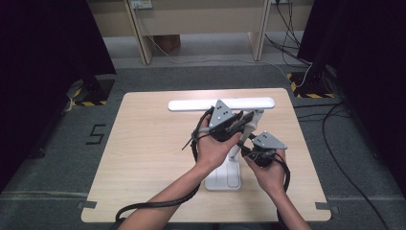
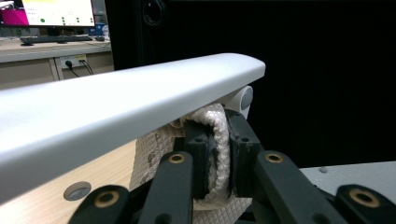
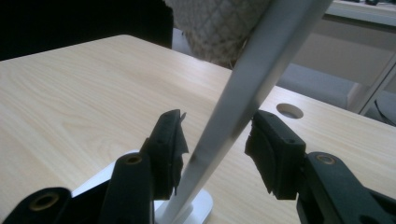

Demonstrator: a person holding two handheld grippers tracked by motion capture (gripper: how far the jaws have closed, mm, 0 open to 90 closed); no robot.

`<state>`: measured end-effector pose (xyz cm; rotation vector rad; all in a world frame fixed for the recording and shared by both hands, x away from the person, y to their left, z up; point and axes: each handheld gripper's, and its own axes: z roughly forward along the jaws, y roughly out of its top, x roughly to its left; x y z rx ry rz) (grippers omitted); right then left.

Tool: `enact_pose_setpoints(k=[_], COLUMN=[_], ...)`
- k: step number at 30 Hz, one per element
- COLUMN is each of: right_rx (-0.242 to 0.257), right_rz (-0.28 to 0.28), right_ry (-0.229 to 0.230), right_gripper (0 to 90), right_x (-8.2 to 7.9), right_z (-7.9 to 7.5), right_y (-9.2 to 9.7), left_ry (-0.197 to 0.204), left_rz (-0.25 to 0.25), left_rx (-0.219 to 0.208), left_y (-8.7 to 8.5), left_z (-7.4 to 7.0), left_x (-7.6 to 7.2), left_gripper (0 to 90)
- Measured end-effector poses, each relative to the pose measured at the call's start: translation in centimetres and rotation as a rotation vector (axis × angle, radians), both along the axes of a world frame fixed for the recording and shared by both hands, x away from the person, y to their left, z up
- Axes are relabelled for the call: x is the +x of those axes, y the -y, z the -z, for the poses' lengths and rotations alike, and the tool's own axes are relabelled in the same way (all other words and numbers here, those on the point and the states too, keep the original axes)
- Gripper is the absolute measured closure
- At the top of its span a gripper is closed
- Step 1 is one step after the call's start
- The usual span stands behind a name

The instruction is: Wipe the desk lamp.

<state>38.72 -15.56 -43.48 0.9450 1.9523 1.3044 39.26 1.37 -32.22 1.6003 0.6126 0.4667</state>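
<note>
While the high view looks down on a white desk lamp (image 1: 225, 158) standing near the front edge of the wooden table (image 1: 143, 158), right of its middle, the lamp's long head (image 1: 221, 104) lies parallel to the far edge, close to it. The left gripper (image 1: 239, 125) reaches in just under the head, beside the top of the stem, and the right gripper (image 1: 246, 149) sits lower down the stem (image 1: 235, 152), above the base (image 1: 223, 179).

From above, what the left gripper holds is hidden; the left gripper view shows its jaws clenched on a fold of white quilted cloth (image 2: 217, 140) directly beneath the head (image 2: 116, 112), next to the round hinge (image 2: 243, 99).

Seen in the right gripper view, the stem (image 3: 243, 93) slants up between the two jaws, whose pads stand clear of it on both sides, so this gripper is released. The cloth (image 3: 215, 28) hangs at the top of that picture, behind the stem.
</note>
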Motion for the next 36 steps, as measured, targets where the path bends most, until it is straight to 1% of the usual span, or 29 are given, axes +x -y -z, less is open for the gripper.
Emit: enact_pose_setpoints(k=[4, 5, 6, 7, 8, 9, 11, 12, 13, 14, 15, 16, 17, 18, 19, 20, 21, 22, 24, 25, 26, 27, 28, 29, 31, 32, 33, 34, 36], right_rx=[0.005, 0.019, 0.023, 0.017, 0.017, 0.018, 0.018, 0.007, -0.006, -0.006, -0.043, -0.043, -0.042, -0.036, -0.029, -0.029, -0.021, -0.021, -0.041, -0.041, -0.070, -0.070, -0.104, -0.104, -0.134, -0.131, -0.131, -0.155, -0.167], right_rz=[-0.022, -0.040, -0.044, -0.050, -0.050, -0.060, -0.076, -0.091, -0.111, -0.111, -0.148, -0.148, -0.157, -0.166, -0.165, -0.165, -0.168, -0.168, -0.201, -0.201, -0.241, -0.241, -0.260, -0.260, -0.275, -0.282, -0.282, -0.291, -0.298], right_ry=[-0.016, -0.033, -0.050, -0.068, -0.068, -0.103, -0.148, -0.205, -0.249, -0.249, -0.299, -0.299, -0.314, -0.345, -0.347, -0.347, -0.343, -0.343, -0.340, -0.340, -0.344, -0.344, -0.354, -0.354, -0.366, -0.369, -0.369, -0.374, -0.379], right_gripper=[54.1, 52.7, 51.9, 51.1, 51.1, 50.5, 52.0, 54.5, 59.3, 59.3, 68.3, 68.3, 72.2, 77.9, 80.0, 80.0, 84.1, 84.1, 84.5, 84.5, 81.1, 81.1, 79.1, 79.1, 77.6, 77.7, 77.7, 78.2, 78.7], right_x=[-0.3, -0.3, -0.3, -0.4, -0.4, -0.7, -1.1, -1.4, -1.6, -1.6, -1.9, -1.9, -1.9, -2.0, -2.0, -2.0, -2.2, -2.2, -2.9, -2.9, -3.5, -3.5, -3.7, -3.7, -3.6, -3.5, -3.5, -3.4, -3.3], right_z=[0.7, 1.4, 1.8, 2.2, 2.2, 3.0, 3.5, 3.9, 4.3, 4.3, 5.1, 5.1, 5.5, 6.0, 6.0, 6.0, 5.7, 5.7, 5.3, 5.3, 5.3, 5.3, 5.6, 5.6, 6.0, 6.1, 6.1, 5.9, 5.8], right_y=[0.3, 0.4, 0.4, 0.4, 0.4, 0.4, 0.4, 0.3, 0.2, 0.2, -0.1, -0.1, -0.1, -0.1, 0.0, 0.0, 0.0, 0.0, -0.2, -0.2, -0.6, -0.6, -0.9, -0.9, -1.0, -1.1, -1.1, -1.2, -1.2], left_ry=[0.002, 0.001, 0.002, 0.002, 0.002, 0.003, 0.003, 0.003, 0.003, 0.002, -0.001, -0.001, -0.001, -0.002, -0.002, -0.002, 0.000, 0.000, -0.001, -0.001, 0.000, 0.000, -0.002, -0.002, 0.000, -0.001, -0.001, -0.001, -0.001], left_rz=[0.003, 0.007, 0.007, 0.007, 0.007, 0.008, 0.009, 0.010, 0.010, 0.010, 0.009, 0.009, 0.006, 0.004, 0.003, 0.003, 0.004, 0.006, 0.008, 0.008, 0.009, 0.009, 0.007, 0.007, 0.007, 0.007, 0.007, 0.007, 0.007], left_rx=[0.001, 0.004, 0.007, 0.008, 0.008, 0.010, 0.010, 0.013, 0.013, 0.010, 0.008, 0.008, 0.007, 0.011, 0.010, 0.010, 0.010, 0.010, 0.008, 0.008, 0.006, 0.006, 0.007, 0.007, 0.009, 0.009, 0.009, 0.011, 0.012], left_y=[0.1, 0.1, 0.1, 0.1, 0.1, 0.1, 0.2, 0.2, 0.2, 0.2, 0.2, 0.2, 0.1, 0.1, 0.0, 0.0, 0.0, 0.1, 0.2, 0.2, 0.3, 0.3, 0.3, 0.3, 0.2, 0.2, 0.2, 0.2, 0.2], left_z=[0.1, 0.1, 0.2, 0.2, 0.2, 0.2, 0.2, 0.2, 0.2, 0.2, 0.3, 0.3, 0.3, 0.2, 0.2, 0.2, 0.2, 0.2, 0.3, 0.3, 0.3, 0.3, 0.3, 0.3, 0.4, 0.3, 0.3, 0.3, 0.3], left_x=[0.0, 0.0, 0.0, -0.1, -0.1, -0.1, -0.1, -0.1, -0.1, 0.0, 0.0, 0.0, 0.0, 0.0, 0.0, 0.0, 0.0, 0.0, 0.0, 0.0, 0.0, 0.0, -0.1, -0.1, -0.1, -0.1, -0.1, 0.0, 0.0], left_gripper=[80.7, 80.7, 80.7, 80.7, 80.7, 80.6, 80.7, 80.6, 80.6, 80.6, 80.6, 80.6, 80.6, 80.5, 80.5, 80.5, 80.5, 80.5, 80.5, 80.5, 80.5, 80.5, 80.5, 80.5, 80.4, 80.4, 80.4, 80.4, 80.5])
